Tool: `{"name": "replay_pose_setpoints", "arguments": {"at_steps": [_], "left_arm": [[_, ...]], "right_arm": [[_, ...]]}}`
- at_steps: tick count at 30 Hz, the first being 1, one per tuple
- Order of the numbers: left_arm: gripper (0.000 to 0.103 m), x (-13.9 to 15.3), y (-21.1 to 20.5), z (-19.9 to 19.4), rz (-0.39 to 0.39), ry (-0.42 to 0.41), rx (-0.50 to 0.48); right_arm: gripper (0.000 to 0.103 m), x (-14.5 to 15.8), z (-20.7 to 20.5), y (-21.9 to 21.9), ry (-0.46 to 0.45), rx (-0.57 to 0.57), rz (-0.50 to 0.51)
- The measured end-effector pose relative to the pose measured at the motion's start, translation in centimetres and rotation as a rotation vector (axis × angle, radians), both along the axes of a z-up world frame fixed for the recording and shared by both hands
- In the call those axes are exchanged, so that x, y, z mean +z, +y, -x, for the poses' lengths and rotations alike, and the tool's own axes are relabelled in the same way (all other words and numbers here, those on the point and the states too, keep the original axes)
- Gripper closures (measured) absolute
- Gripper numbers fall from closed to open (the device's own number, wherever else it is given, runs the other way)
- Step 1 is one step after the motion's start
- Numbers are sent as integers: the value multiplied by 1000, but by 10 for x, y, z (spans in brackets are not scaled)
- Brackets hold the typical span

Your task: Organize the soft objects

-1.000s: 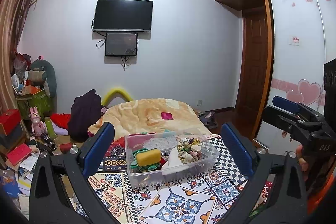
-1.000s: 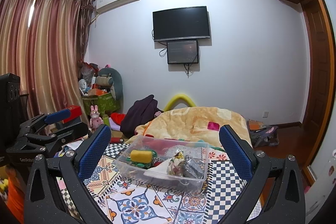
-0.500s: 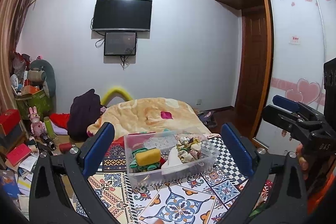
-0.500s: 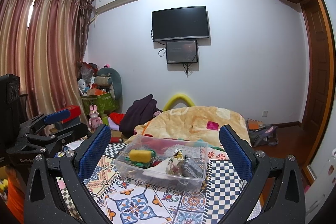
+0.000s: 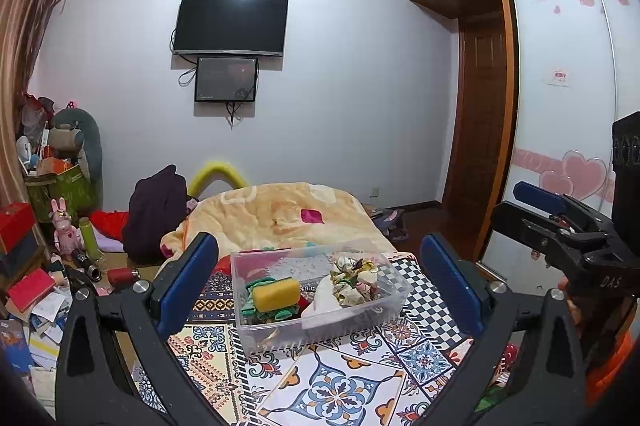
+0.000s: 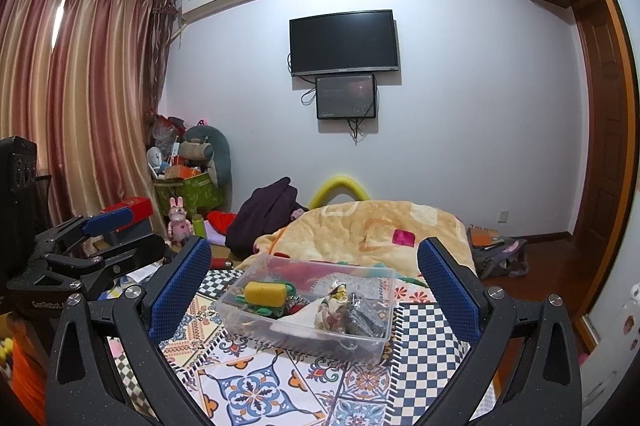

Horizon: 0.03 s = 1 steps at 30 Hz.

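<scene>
We have both sets of jaws wide apart, nothing between them. Ahead of both, centred between the jaws and well short of contact: patterned cloth [image 5: 344, 390], then the clear bin [image 5: 320, 322] on it.

Left gripper [image 5: 320, 286], right gripper [image 6: 316, 284] level, facing the bin.

In the bin: white cloth [image 5: 324, 300] toward our right jaw, floral bundle [image 5: 356, 276] above it, yellow sponge [image 5: 277, 293] toward our left jaw atop green fabric [image 5: 256, 310].

We judge all light, limp, compressible. Pinch the sponge across its short sides; take fabrics at a bunched fold.
</scene>
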State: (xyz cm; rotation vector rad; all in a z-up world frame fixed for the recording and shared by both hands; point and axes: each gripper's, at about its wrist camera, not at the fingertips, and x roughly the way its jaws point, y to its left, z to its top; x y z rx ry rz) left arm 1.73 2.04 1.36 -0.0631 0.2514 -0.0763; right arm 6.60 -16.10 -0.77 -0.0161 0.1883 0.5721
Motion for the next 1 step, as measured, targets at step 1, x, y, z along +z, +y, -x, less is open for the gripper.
{"name": "replay_pose_setpoints", "arguments": {"at_steps": [1], "left_arm": [[0,0,0,0,2,1,-1]], "right_arm": [[0,0,0,0,1,-1,-1]]}}
